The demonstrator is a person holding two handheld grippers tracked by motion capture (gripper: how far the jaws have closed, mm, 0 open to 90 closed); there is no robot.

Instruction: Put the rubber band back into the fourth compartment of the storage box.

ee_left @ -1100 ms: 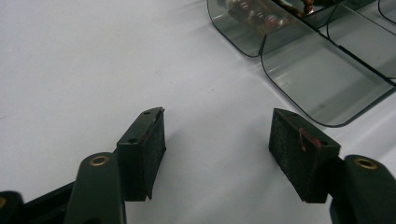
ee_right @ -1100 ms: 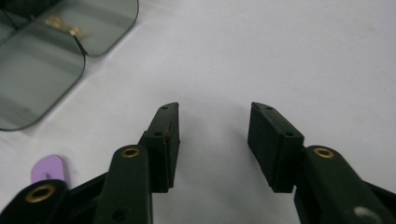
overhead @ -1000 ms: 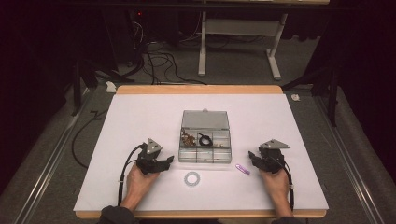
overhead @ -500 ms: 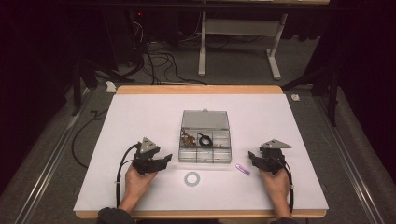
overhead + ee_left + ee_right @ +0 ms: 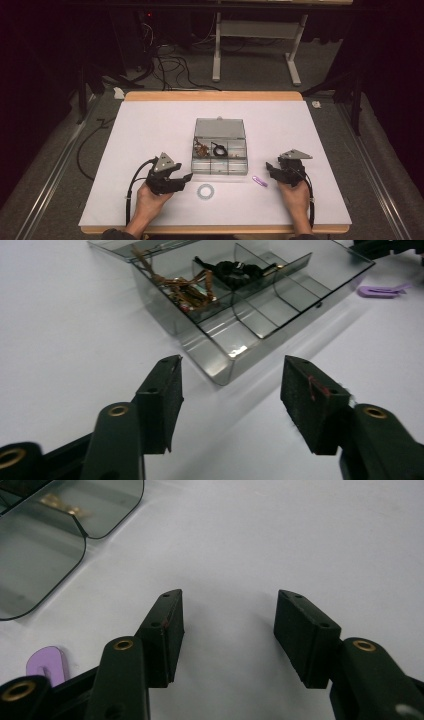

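My left tongs (image 5: 186, 176) have just drifted back and up from the clear box (image 5: 220, 150), away from the spot they held a second ago beside its near left corner. Their jaws have been narrowing as they go, but they stand apart with nothing between them; in the left gripper view I see bare white counter (image 5: 60, 340) under the pads and the box's corner just ahead. So I judge I'm lining up, not gripping yet.

My right tongs (image 5: 270, 168) sit where they were, jaws apart and lately widening a touch, empty over the counter. The purple clip (image 5: 259, 181) lies just beside them, toward the box, and peeks in at the lower left of the right gripper view (image 5: 46, 664).

The white ring (image 5: 205, 191) lies flat in front of the box, between my two hands and nearer the left. The box is open, its lid laid back, a black loop (image 5: 218, 149) and some brown bits (image 5: 202, 147) in its compartments. Ring and clip are both outside it, so my guess is one gets picked up next.
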